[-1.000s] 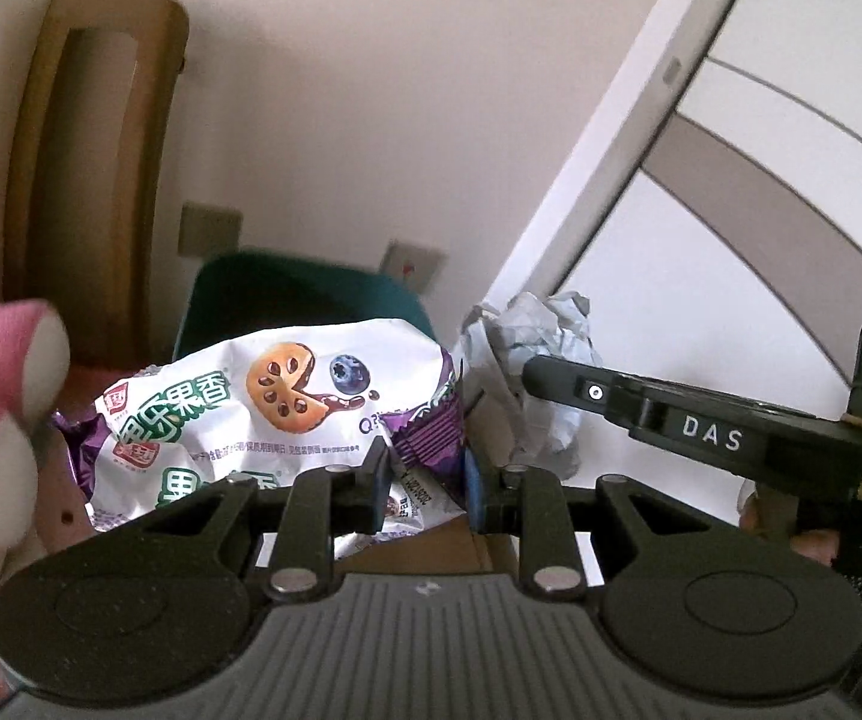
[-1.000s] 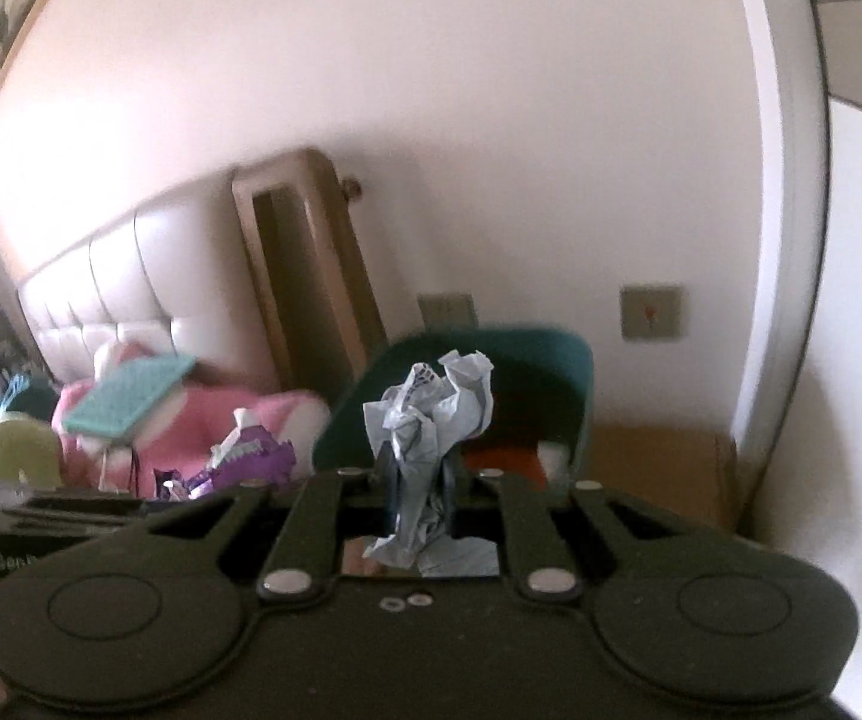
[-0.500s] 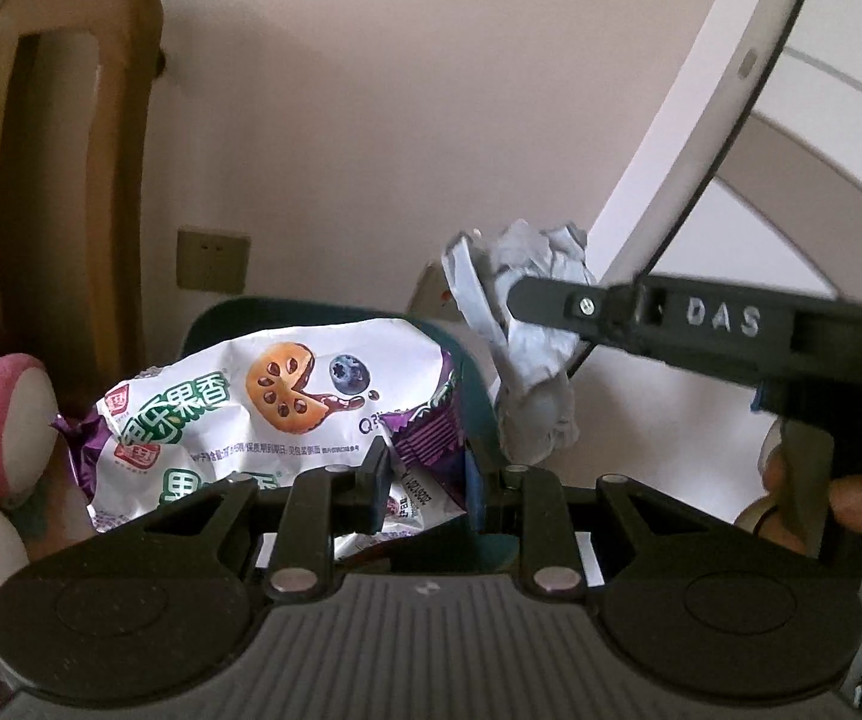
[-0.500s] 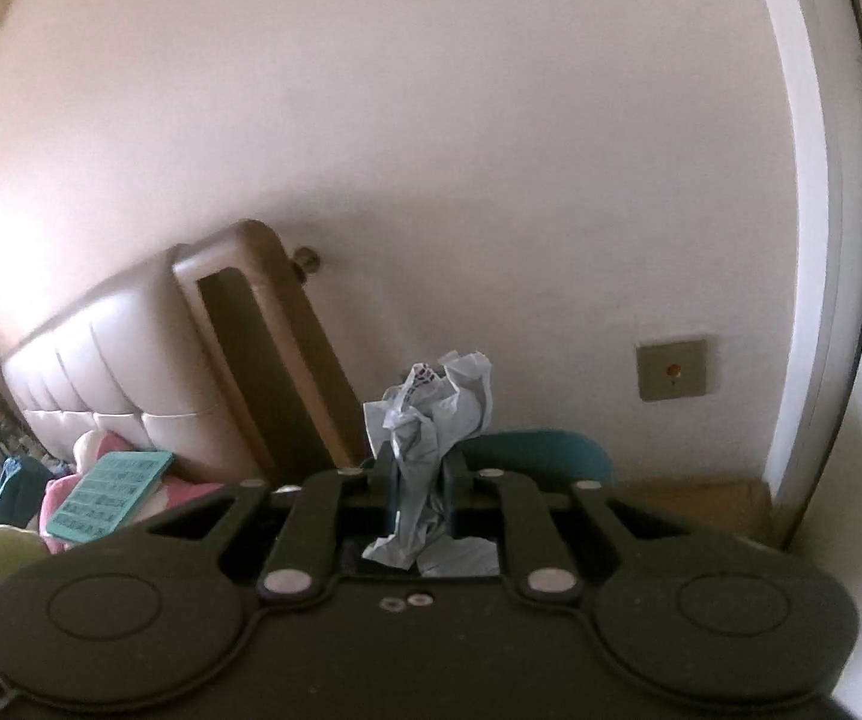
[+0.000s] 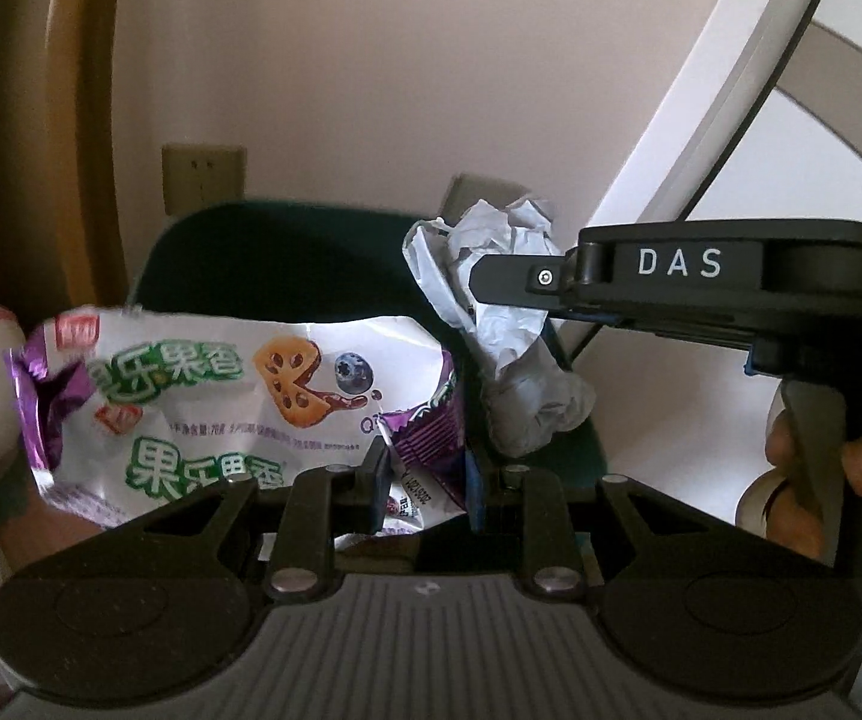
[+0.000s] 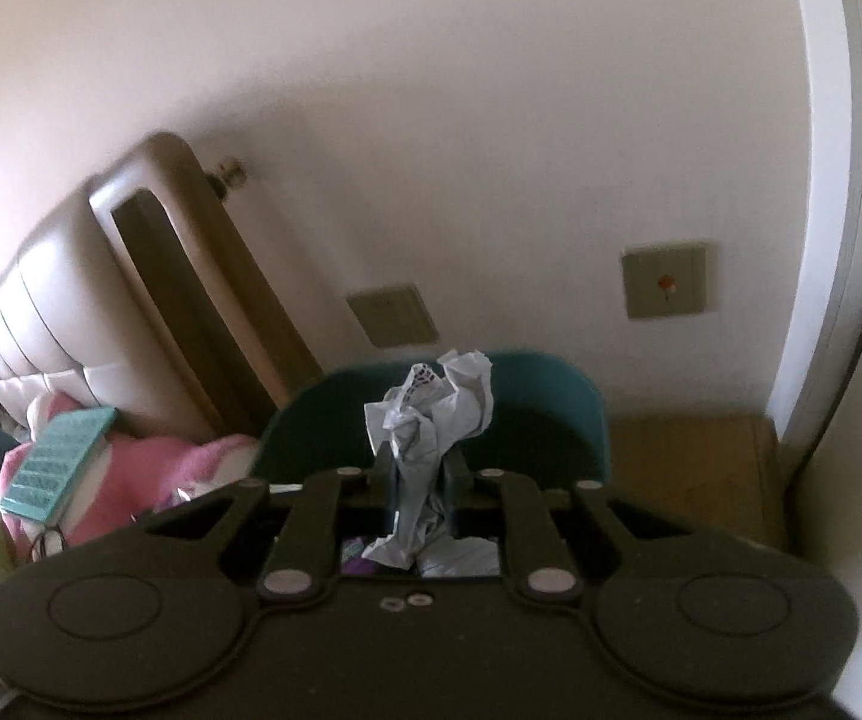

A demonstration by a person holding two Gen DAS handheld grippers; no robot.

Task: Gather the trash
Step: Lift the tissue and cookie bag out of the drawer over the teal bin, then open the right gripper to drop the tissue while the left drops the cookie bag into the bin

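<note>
My left gripper [image 5: 425, 474] is shut on the purple corner of a white and purple snack wrapper [image 5: 239, 396], which fans out to the left in front of a dark teal bin [image 5: 287, 264]. My right gripper [image 6: 419, 468] is shut on a crumpled grey-white paper wad [image 6: 431, 414], held upright before the teal bin [image 6: 551, 414]. In the left wrist view the same paper wad [image 5: 503, 312] hangs from the right gripper's black finger [image 5: 509, 276] above the bin, with a hand [image 5: 815, 468] on its trigger at far right.
A pink plush toy [image 6: 149, 468] and a teal book [image 6: 59, 462] lie left of the bin by a padded headboard [image 6: 47, 312]. Wall sockets [image 6: 665, 279] sit above the bin. A white door edge [image 6: 827, 240] and wooden surface [image 6: 689, 462] lie to the right.
Both grippers have sunk toward the teal bin, which now looms larger behind the wrapper and the paper wad. Both grips are unchanged.
</note>
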